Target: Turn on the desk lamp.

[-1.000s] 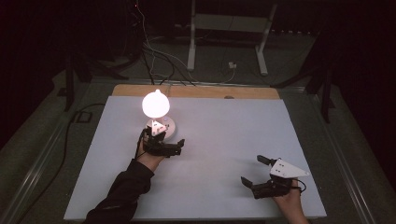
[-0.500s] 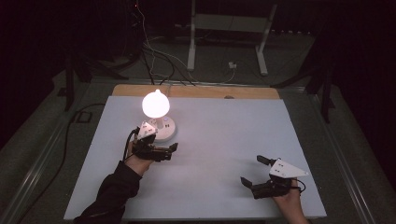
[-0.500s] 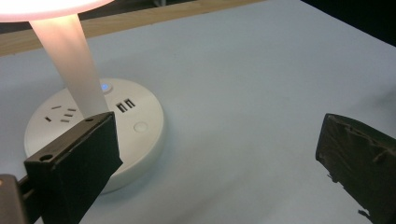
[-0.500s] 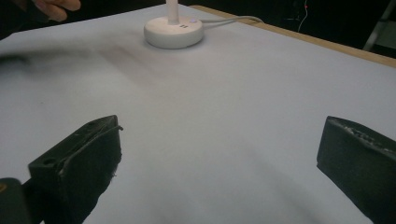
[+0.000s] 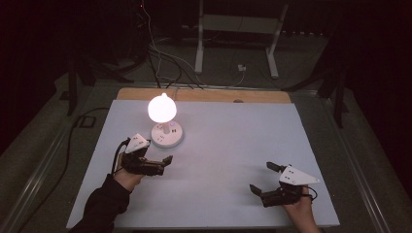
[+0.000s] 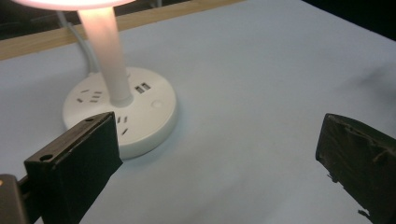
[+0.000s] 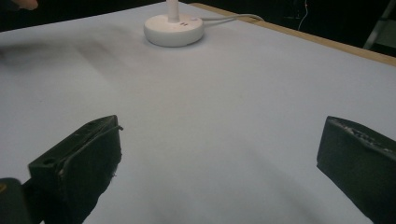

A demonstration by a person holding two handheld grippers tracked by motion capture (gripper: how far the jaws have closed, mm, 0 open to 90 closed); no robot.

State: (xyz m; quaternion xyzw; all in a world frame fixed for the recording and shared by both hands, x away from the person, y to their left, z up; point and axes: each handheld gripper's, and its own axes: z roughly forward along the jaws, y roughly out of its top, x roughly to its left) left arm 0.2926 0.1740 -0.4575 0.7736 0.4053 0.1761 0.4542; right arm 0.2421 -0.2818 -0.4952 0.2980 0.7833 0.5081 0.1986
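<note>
A small white lamp with a glowing round bulb [image 5: 162,109] stands on a round white base [image 5: 167,134] with sockets, at the table's back left. My left gripper [image 5: 162,162] hovers just in front of and left of that base, open, with nothing in it. In the left gripper view the base [image 6: 140,109] and lit stem [image 6: 105,46] sit close beyond the spread jaws of the left gripper [image 6: 219,158]. My right gripper [image 5: 262,177] rests open near the front right edge. In the right gripper view the right gripper [image 7: 219,158] faces the distant lamp base [image 7: 173,28].
A white sheet [image 5: 233,141] covers the table, and a wooden strip [image 5: 204,95] shows along the back edge. The lamp's cable [image 7: 233,18] runs off the back. Cables and a metal stand [image 5: 238,29] lie on the dark floor beyond.
My left gripper has drawn back from the lamp base, toward the near left. The lamp stays lit. The right gripper has not moved.
</note>
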